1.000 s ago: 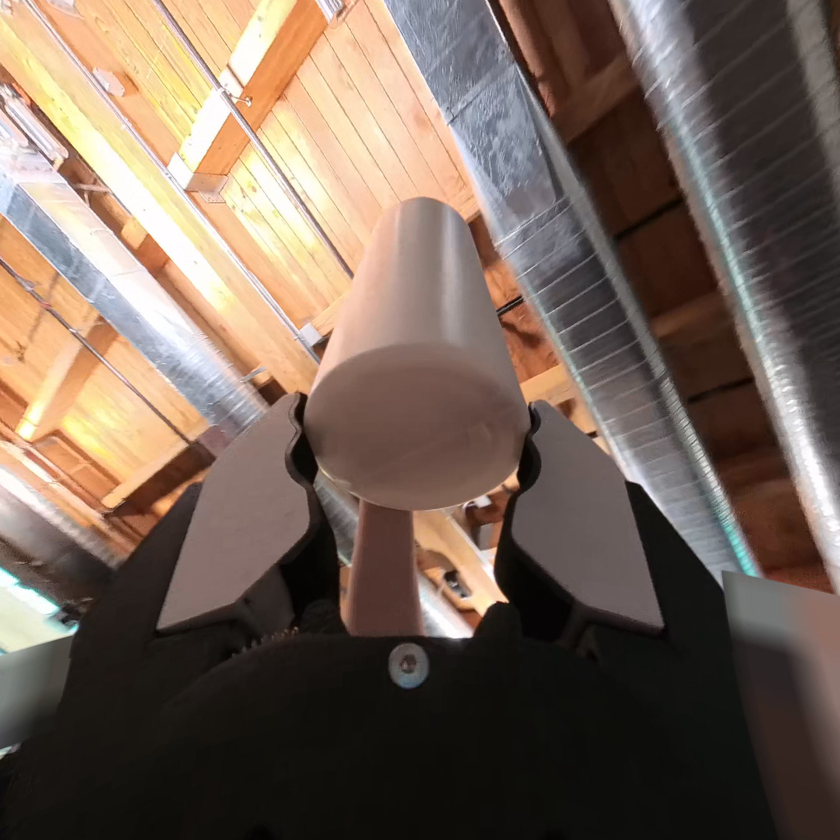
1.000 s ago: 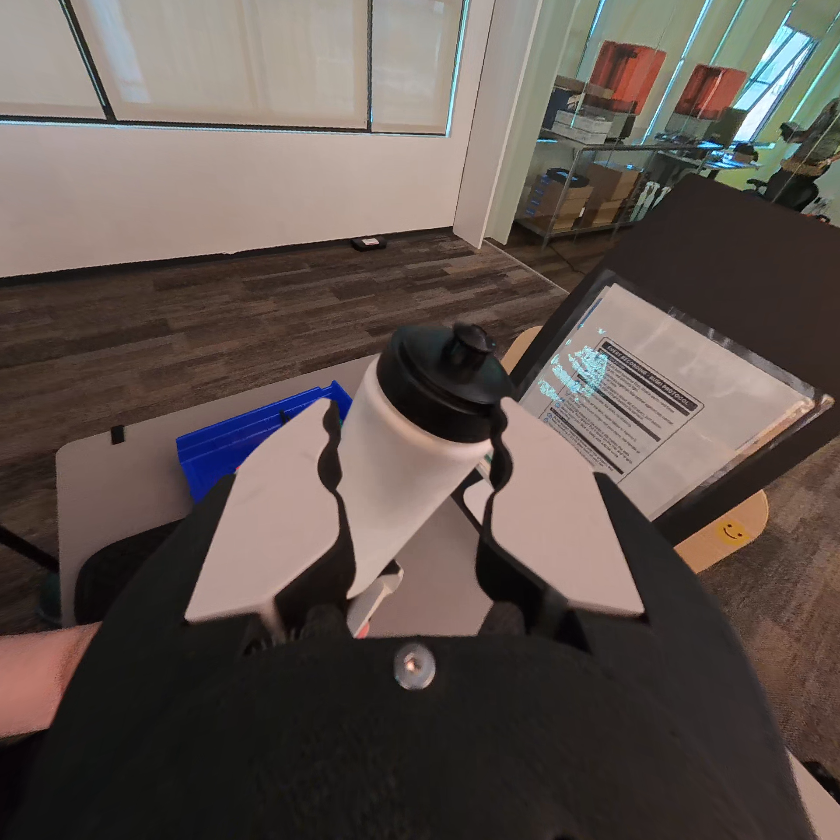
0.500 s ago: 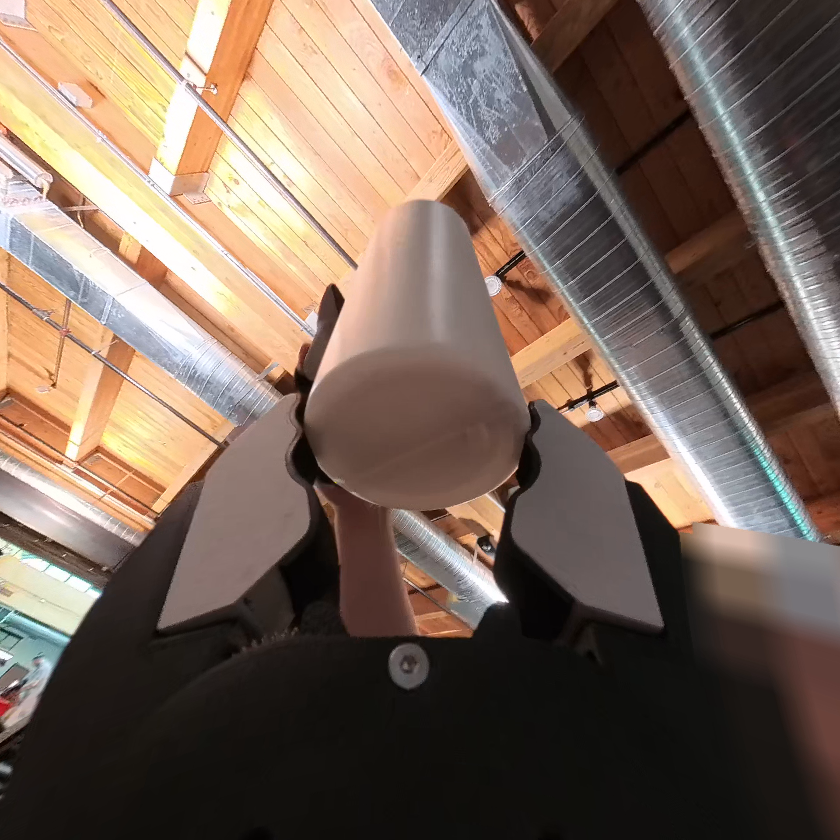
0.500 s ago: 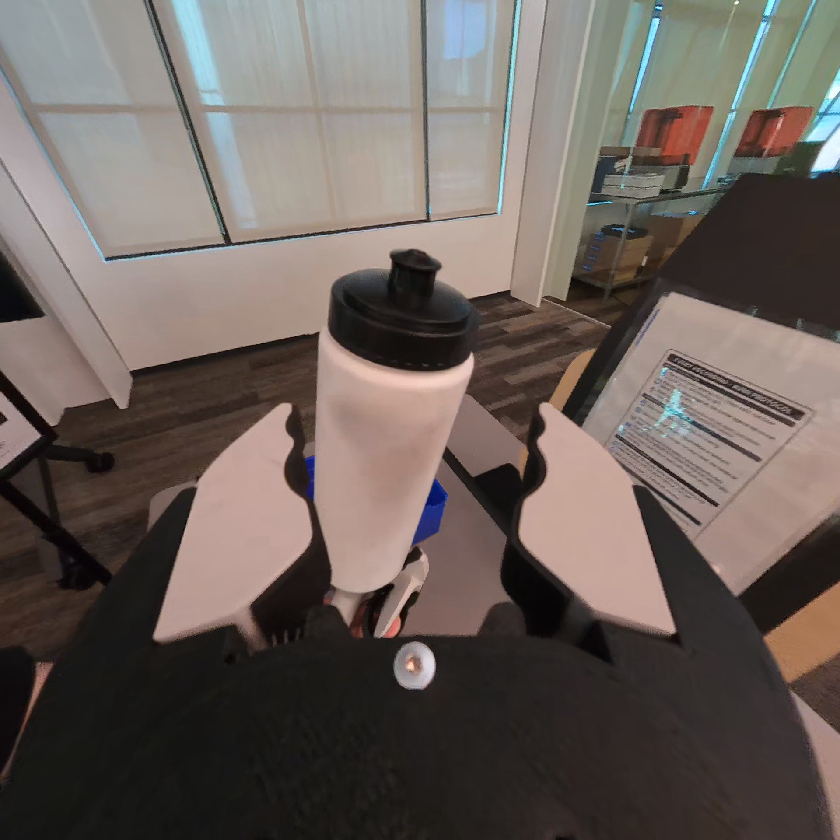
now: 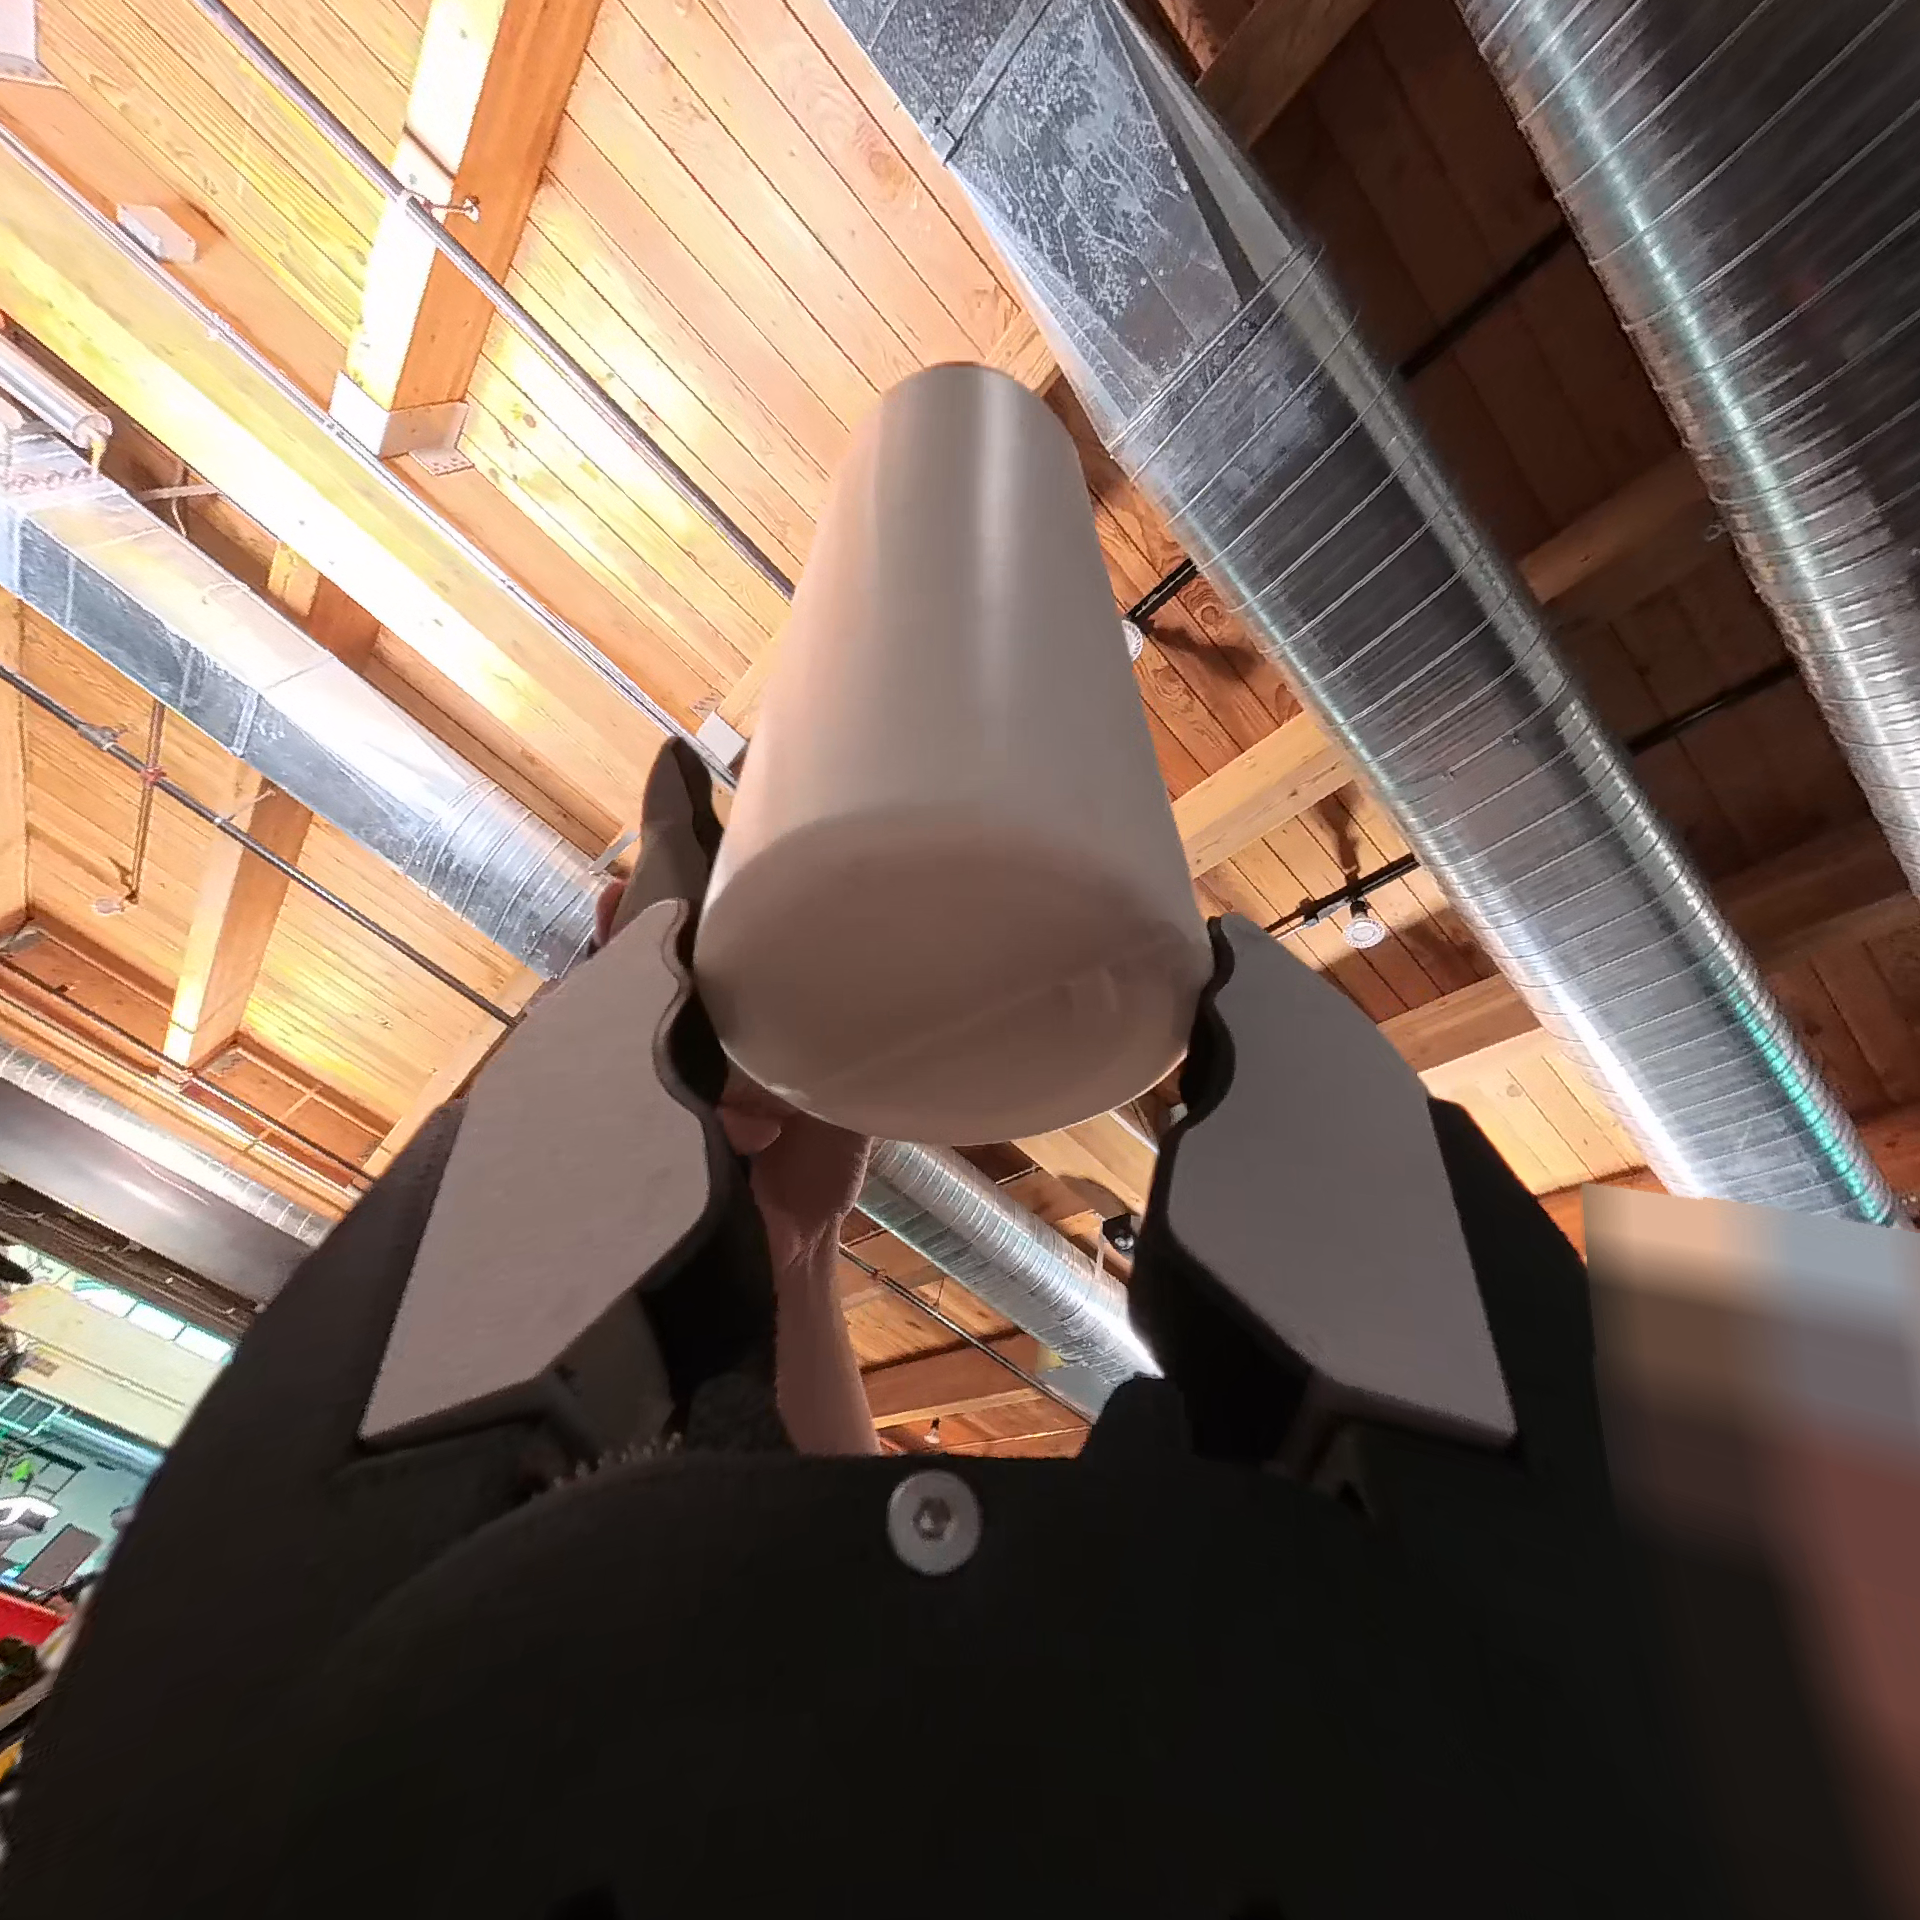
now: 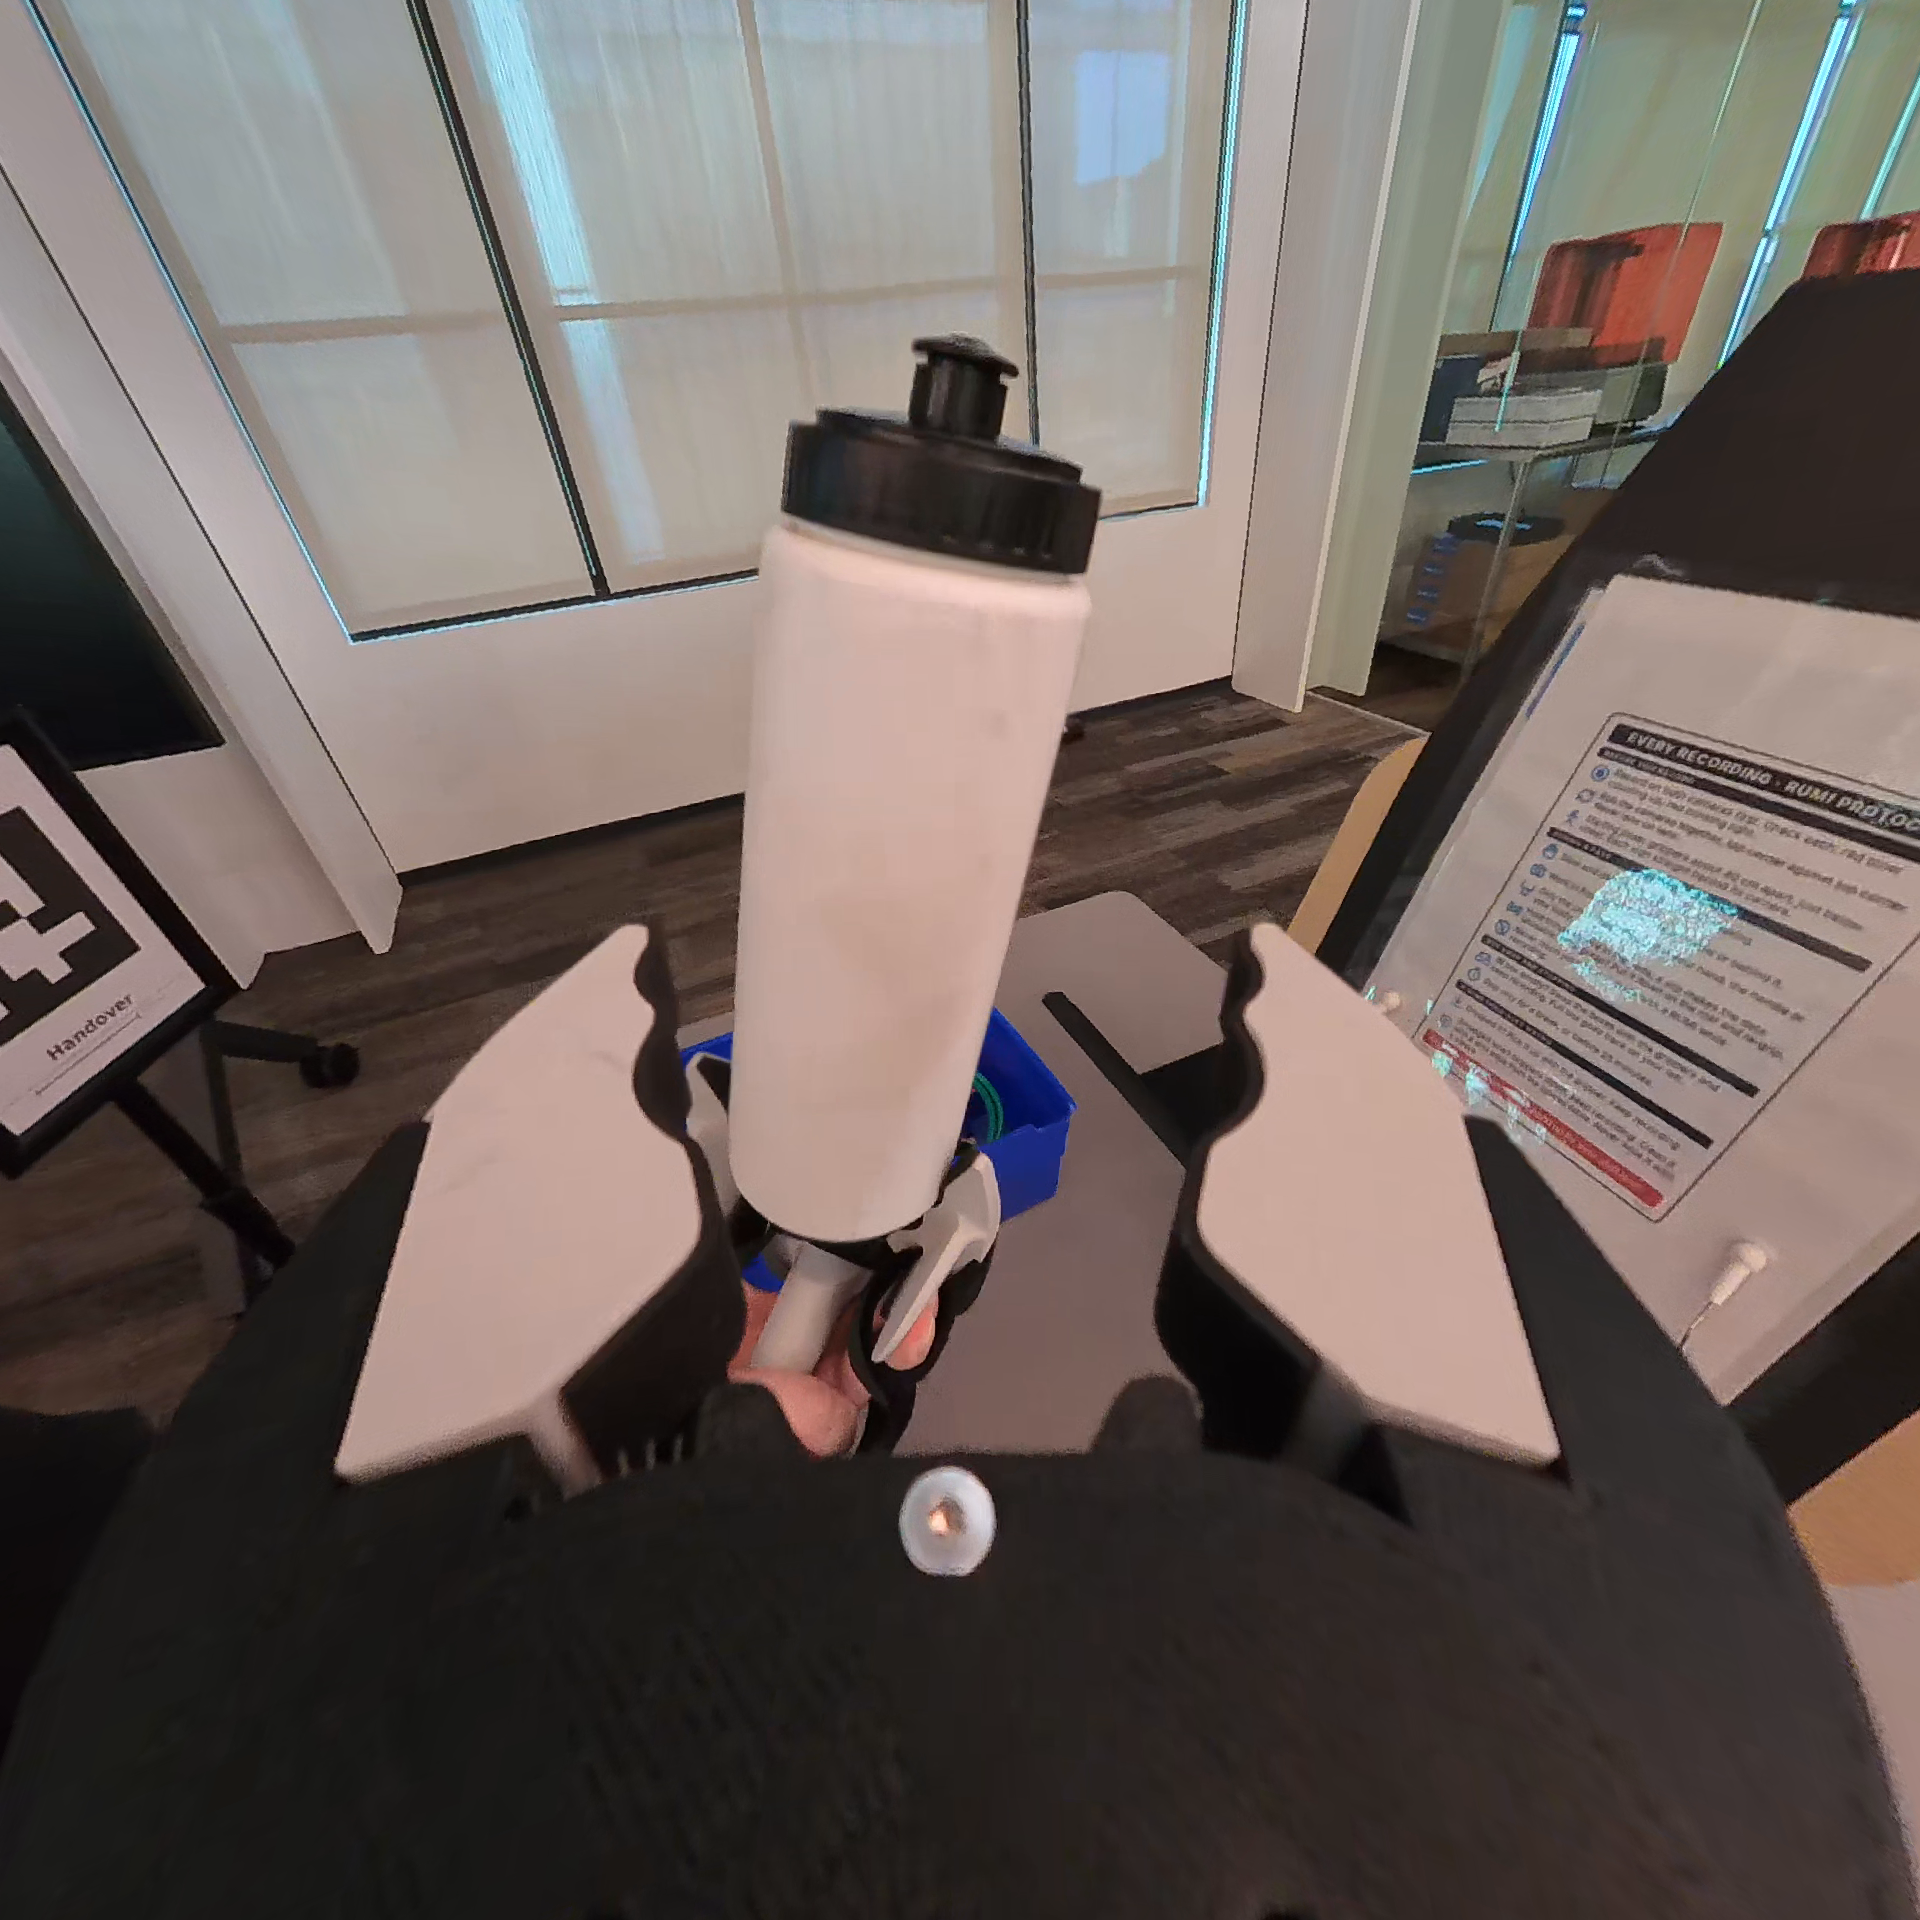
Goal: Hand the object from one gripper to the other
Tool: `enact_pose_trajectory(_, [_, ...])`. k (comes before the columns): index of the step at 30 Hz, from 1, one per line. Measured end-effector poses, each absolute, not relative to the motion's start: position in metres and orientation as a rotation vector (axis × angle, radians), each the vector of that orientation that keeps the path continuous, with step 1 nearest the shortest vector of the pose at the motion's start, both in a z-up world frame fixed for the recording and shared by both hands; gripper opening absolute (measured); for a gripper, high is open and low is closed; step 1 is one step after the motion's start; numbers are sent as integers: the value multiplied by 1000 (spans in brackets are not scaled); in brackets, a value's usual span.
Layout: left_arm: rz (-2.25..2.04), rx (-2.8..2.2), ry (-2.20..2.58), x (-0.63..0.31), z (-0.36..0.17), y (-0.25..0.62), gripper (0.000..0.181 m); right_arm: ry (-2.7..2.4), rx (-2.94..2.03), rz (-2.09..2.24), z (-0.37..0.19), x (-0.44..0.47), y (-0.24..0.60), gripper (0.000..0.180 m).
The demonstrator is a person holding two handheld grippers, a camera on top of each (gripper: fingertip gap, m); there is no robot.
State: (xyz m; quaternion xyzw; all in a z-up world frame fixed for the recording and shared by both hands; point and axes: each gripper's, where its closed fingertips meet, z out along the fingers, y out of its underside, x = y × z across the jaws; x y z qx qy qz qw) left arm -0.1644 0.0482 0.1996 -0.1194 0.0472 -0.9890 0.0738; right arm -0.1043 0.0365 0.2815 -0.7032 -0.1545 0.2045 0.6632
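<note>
Now the right gripper (image 6: 945, 1049) is spread wide, both fingers clear of the bottle (image 6: 894, 883); a second ago it was clamped near the cap, and half a second ago it was already partly opened. The bottle is held at its base by the left gripper (image 5: 948, 1023), fingers closed against both sides of the bottom rim. That grip is unchanged across the earlier frames.

In the right wrist view the bottle is seen upright with a slight tilt, black cap (image 6: 940, 488) on top, standing between the spread fingers without contact. Compared with the earlier frames, more of the bottle body is exposed ahead of the right fingers. The left gripper's fingertips are seen at the bottle's bottom end, with part of a hand (image 6: 810, 1392) below.

A blue bin (image 6: 1023, 1122) is set on the grey table (image 6: 1122, 956) behind the bottle. Something green is partly seen inside it; the rest is hidden by the bottle.

In the left wrist view a wooden ceiling (image 5: 582, 312) and silver ducts (image 5: 1455, 727) are seen behind the bottle.
</note>
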Motion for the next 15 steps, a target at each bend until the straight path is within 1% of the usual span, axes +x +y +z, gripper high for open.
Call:
enact_pose_trajectory(1, [-2975, -354, 135, -165, 200, 49, 87, -350, -1596, 461, 279, -104, 37, 101])
enact_pose_trajectory(15, [-2925, -347, 214, -167, 203, 42, 87, -307, -1557, 470, 268, -96, 26, 100])
